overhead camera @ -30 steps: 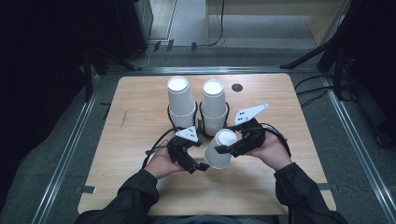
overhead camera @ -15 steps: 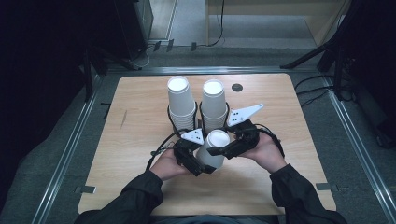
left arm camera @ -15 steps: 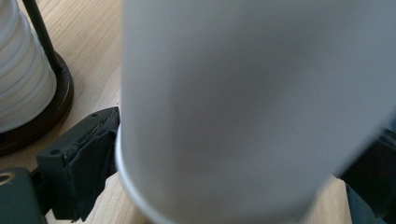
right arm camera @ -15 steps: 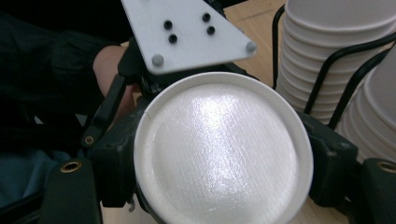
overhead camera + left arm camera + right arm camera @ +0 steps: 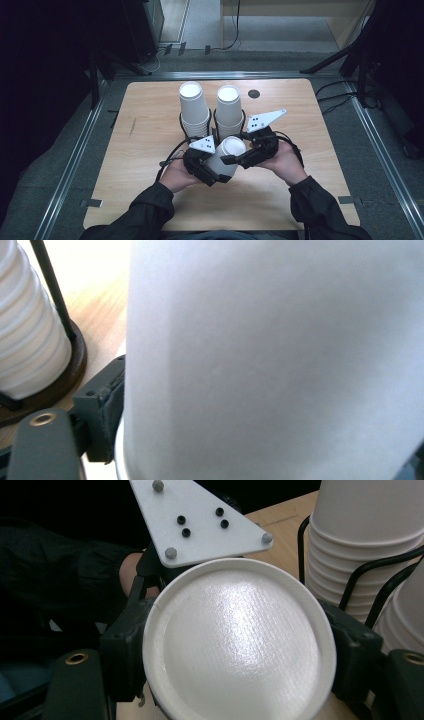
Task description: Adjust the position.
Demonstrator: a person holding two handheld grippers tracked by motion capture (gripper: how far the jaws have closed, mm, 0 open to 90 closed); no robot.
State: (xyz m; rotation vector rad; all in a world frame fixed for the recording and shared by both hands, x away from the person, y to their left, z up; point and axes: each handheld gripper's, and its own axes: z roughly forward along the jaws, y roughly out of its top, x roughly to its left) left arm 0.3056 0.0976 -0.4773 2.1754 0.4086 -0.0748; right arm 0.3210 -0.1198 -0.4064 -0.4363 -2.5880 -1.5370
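Wooden table (image 5: 150,130): paper cup (image 5: 227,156) tilted base-up, clamped across its wall by left gripper (image 5: 210,170) and at its base by right gripper (image 5: 240,159), axis toward cup stacks (image 5: 195,112).

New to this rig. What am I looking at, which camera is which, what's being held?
No robot: a person holds a two-jaw gripper in each hand. The high view looks down on a wooden table. The other two pictures come from cameras riding on the grippers. On the table stand two stacks of upside-down white paper cups in a black wire holder. Both the left gripper and the right gripper close on one separate paper cup. The left gripper view shows its side wall, the right gripper view its base.
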